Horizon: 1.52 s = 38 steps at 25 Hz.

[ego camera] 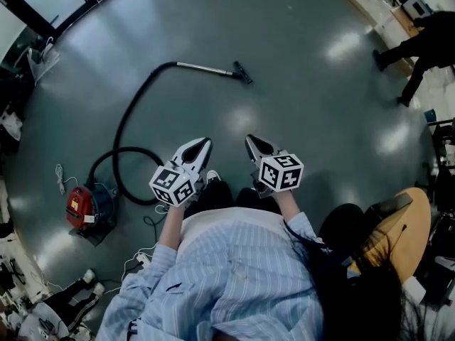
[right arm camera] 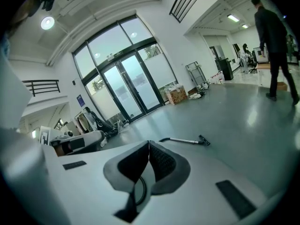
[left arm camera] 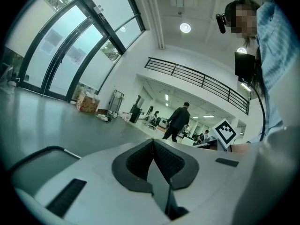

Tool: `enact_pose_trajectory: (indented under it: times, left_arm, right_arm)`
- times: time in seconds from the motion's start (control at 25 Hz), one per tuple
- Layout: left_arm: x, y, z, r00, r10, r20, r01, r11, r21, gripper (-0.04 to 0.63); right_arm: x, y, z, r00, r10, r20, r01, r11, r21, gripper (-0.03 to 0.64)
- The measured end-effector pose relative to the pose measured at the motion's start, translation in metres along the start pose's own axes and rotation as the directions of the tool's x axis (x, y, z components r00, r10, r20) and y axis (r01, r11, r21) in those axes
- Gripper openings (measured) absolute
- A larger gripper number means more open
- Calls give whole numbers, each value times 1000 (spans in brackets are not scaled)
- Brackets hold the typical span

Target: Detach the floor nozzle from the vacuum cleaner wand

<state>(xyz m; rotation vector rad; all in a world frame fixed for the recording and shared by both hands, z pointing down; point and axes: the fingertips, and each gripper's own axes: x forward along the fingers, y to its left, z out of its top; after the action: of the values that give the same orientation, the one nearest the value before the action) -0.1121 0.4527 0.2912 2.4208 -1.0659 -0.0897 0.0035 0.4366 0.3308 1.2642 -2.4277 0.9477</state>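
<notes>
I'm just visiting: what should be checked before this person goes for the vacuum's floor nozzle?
1. Floor nozzle on wand: ok, joined, lying on the floor.
2. Left tool open to grasp: not ok, shut and empty.
3. Right tool open to grasp: not ok, shut and empty.
4. Nozzle within reach: not ok, it lies well ahead of both tools.
5. Passer-by away from the wand: ok, off at the right.
6. Nozzle's catch: cannot tell, too small.

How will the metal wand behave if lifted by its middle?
The wand looks like a rigid metal tube, so probably stays straight. The curved black hose likely drags one end; the floor nozzle may weigh down the other.
</notes>
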Motion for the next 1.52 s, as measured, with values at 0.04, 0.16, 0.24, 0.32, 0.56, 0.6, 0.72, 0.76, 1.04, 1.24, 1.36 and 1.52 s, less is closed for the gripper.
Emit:
enact_pose_trajectory:
  times: [0.04, 0.16, 0.24, 0.32, 0.56, 0.6, 0.72, 0.76, 1.04, 1.24, 1.36, 1.52]
  left_arm:
    - [-1, 8, 1, 1000, 3, 0, -3, 1000, -6, 6]
    - [-6, 30, -2, 1000, 16, 0, -16, 999, -31, 6]
    - [-11, 43, -6, 1000, 26, 9, -25, 998, -53, 6]
    - [-14, 55, -11, 999, 37, 20, -36, 996, -76, 8]
    - [3, 81, -1, 997, 71, 24, -68, 990, -120, 6]
    - [7, 86, 1, 997, 74, 22, -71, 990, -123, 6]
    - [23, 106, 10, 995, 97, 16, -95, 989, -116, 6]
    - [29, 114, 13, 994, 112, 14, -110, 988, -110, 8]
    - [103, 178, 51, 978, 206, -9, -206, 975, -80, 8]
    - [177, 206, 78, 973, 227, -37, -229, 972, -53, 8]
    - [218, 218, 84, 974, 222, -49, -226, 971, -82, 8]
    - [272, 234, 88, 976, 203, -84, -211, 971, -111, 8]
  right_arm:
    - [6, 1, 2, 1000, -3, -1, 3, 1000, 2, 8]
    - [20, 2, 2, 1000, -15, -16, 15, 1000, 3, 8]
    - [26, 2, -1, 999, -24, -32, 24, 1000, -5, 8]
    - [30, 0, -4, 998, -34, -47, 34, 999, -13, 8]
    - [43, -19, 25, 996, -62, -62, 62, 998, -3, 8]
    - [48, -24, 29, 996, -64, -65, 64, 998, 2, 8]
    - [71, -43, 45, 995, -67, -68, 69, 997, 19, 8]
    - [80, -50, 52, 996, -66, -64, 68, 997, 25, 8]
    - [146, -129, 127, 997, -44, -58, 48, 996, 77, 8]
    - [188, -178, 171, 997, 5, -82, 4, 994, 109, 8]
    - [208, -205, 182, 993, 24, -114, -11, 993, 114, 8]
    - [230, -238, 194, 988, 41, -146, -23, 993, 120, 8]
